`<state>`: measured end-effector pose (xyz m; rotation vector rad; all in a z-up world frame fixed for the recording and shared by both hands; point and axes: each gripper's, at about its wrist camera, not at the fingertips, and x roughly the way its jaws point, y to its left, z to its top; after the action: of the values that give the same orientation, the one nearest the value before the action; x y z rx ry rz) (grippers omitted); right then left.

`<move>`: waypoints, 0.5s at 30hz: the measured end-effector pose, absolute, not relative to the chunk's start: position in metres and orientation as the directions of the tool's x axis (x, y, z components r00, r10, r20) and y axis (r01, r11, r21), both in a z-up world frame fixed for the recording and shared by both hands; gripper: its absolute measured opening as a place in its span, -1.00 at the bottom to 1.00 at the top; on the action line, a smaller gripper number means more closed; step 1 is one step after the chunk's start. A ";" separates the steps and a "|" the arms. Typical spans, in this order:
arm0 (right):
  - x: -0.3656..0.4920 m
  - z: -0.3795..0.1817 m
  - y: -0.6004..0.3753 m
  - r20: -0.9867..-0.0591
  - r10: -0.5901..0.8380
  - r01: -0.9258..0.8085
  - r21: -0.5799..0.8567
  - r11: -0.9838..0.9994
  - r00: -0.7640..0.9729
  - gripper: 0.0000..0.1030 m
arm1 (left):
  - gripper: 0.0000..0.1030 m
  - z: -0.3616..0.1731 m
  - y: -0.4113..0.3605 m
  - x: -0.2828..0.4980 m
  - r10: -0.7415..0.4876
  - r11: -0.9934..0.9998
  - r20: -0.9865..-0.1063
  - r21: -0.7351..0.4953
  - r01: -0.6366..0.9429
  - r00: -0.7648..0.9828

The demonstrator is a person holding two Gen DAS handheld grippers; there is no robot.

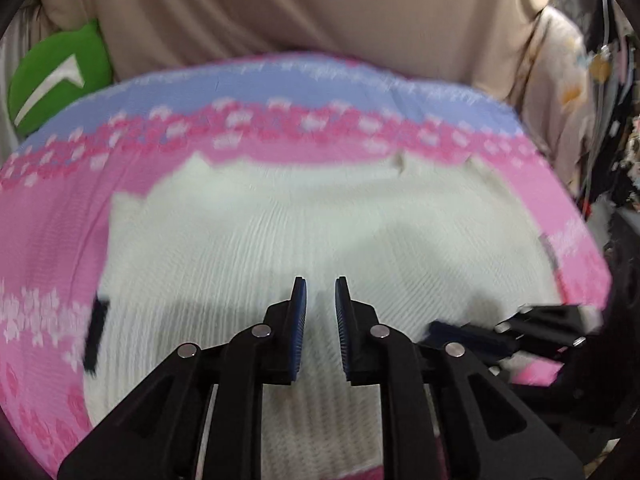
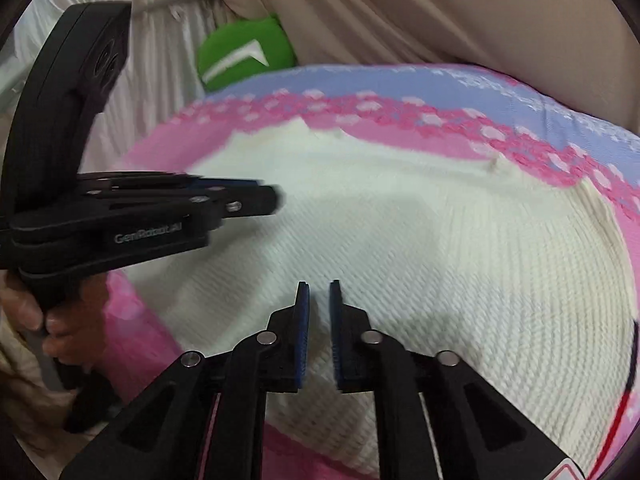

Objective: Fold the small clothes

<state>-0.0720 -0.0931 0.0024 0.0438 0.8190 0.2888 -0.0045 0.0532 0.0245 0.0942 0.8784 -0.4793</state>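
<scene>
A cream ribbed knit garment [image 1: 280, 232] lies spread flat on a pink and lilac flowered cover [image 1: 280, 96]; it also shows in the right wrist view [image 2: 440, 240]. My left gripper [image 1: 321, 284] hovers over the garment's near part, jaws slightly apart, holding nothing. My right gripper [image 2: 319, 286] hovers over the garment's near edge, jaws slightly apart and empty. The left gripper shows side-on in the right wrist view [image 2: 264, 196]. The right gripper shows at the right in the left wrist view [image 1: 472, 332].
A green cushion [image 1: 56, 80] with a white mark lies at the far left beside beige draped fabric [image 1: 320, 12]. Patterned clothes [image 1: 580, 92] hang at the far right. A dark label [image 1: 96, 332] sits at the garment's left edge.
</scene>
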 end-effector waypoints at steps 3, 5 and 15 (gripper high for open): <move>-0.089 -0.006 -0.159 -0.726 0.180 -0.060 0.188 0.980 0.664 -0.96 | -0.73 0.007 0.103 -0.002 -0.279 0.942 -0.782 -0.109 0.317 0.558; -0.111 -0.009 -0.215 -0.736 0.063 0.119 0.192 0.974 0.674 -1.00 | -0.84 0.005 0.141 -0.004 -0.269 0.956 -0.782 -0.149 0.251 0.562; -0.107 0.033 -0.196 -0.647 0.142 0.044 0.263 0.964 0.749 -0.76 | 0.02 0.043 0.169 -0.015 -0.234 0.971 -0.713 -0.200 0.127 0.661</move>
<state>-0.1069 -0.1959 0.0328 0.2706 0.7249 0.0545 -0.0150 0.1692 0.0432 -0.1373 0.8240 -0.2050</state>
